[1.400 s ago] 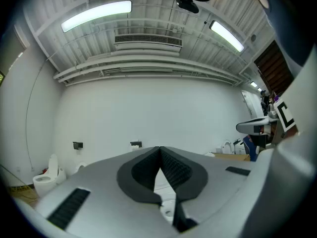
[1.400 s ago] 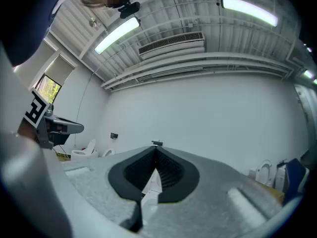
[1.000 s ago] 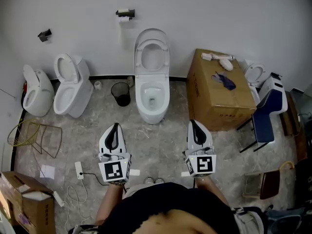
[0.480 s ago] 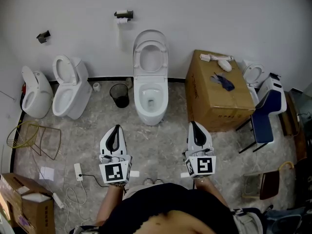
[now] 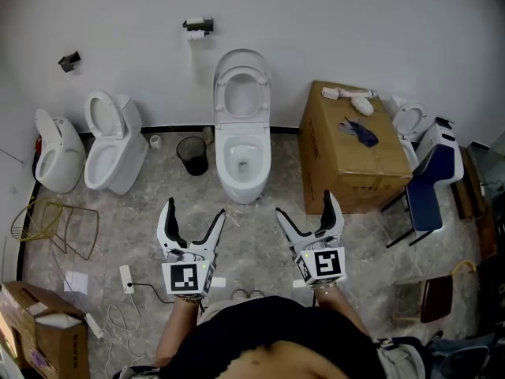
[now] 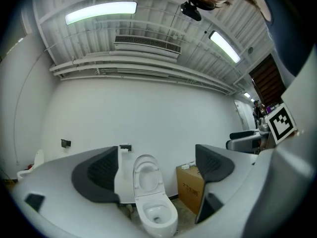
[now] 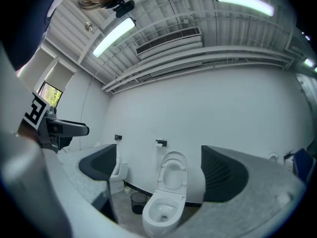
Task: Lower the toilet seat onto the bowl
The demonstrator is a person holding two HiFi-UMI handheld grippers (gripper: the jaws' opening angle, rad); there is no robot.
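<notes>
- The toilet seat (image 5: 226, 93) stands raised, upright above the back of the bowl (image 5: 243, 189) and close to the wall. Nothing touches it, so the lowering has not begun.
- The left gripper (image 5: 193, 212) hovers well short of the bowl's front, a little to its left. Its fingers (image 6: 96, 175) have just been opening and stand spread wide, with nothing between them. The seat only shows far off through the gap.
- The right gripper (image 5: 306, 205) hovers likewise well short of the bowl's front, a little to its right. Its fingers (image 7: 223, 175) have also just been opening and stand wide apart and empty.
- The step in hand looks like the approach: both grippers are readied and must close in on the raised seat over the bowl.
- To do it well, one gripper probably suffices. It should come straight in over the bowl's front and take the ring near its top edge, one finger in front and one behind.
- A lid seems to stand right behind the ring, so the rear finger should slip between the two, lest both come down together.
- Once the seat tips forward past upright, it likely wants to fall. The grip should stay on and ease it down until it rests flat on the bowl's rim.
- The cardboard box (image 5: 351, 144) stands near the bowl's right side and the waste bin (image 5: 194, 153) just beside its left, so a central path gives the elbows most room.
</notes>
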